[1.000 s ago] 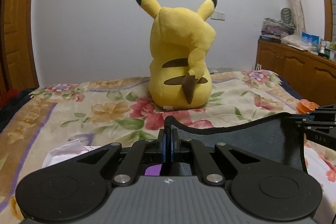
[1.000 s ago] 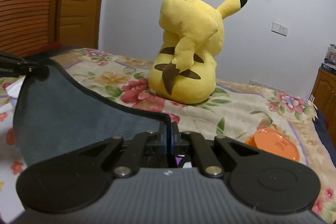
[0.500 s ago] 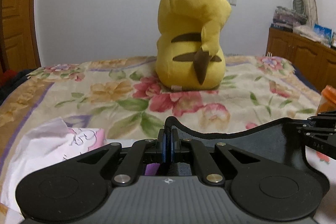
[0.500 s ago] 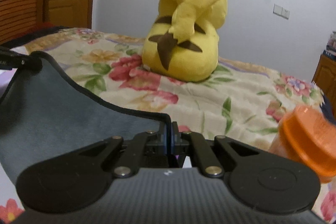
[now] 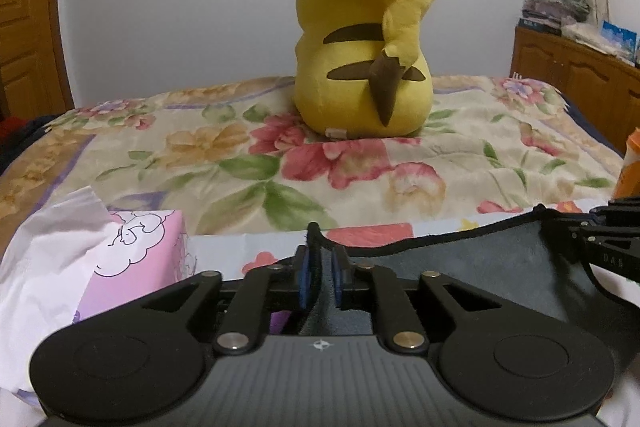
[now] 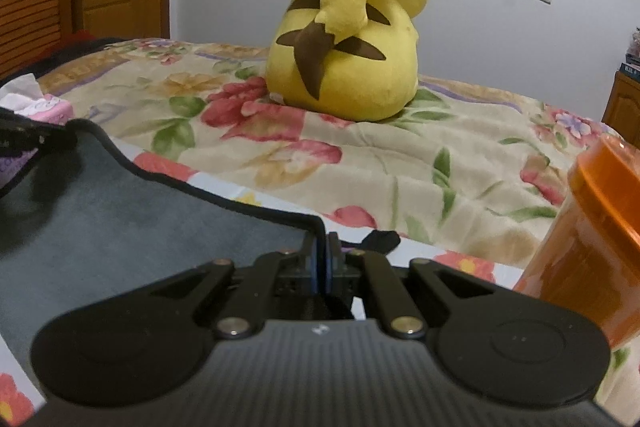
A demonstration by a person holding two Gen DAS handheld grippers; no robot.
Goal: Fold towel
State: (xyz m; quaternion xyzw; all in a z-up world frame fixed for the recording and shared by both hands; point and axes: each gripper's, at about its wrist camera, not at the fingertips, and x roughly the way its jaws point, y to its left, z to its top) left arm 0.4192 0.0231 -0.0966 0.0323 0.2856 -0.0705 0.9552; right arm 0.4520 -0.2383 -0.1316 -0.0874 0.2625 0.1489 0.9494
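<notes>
While the yellow plush toy (image 5: 364, 39) fills more of the upper centre than a second ago, the left gripper (image 5: 320, 281) pinches a corner of the dark grey towel with black trim (image 5: 480, 267), stretched across the lower right to the right gripper (image 6: 322, 267), clamped on the other corner. The pink tissue box (image 5: 132, 259) crowds lower left; the orange plastic jar (image 6: 588, 247) looms right. Open floral bedspread (image 5: 240, 163) lies ahead.
</notes>
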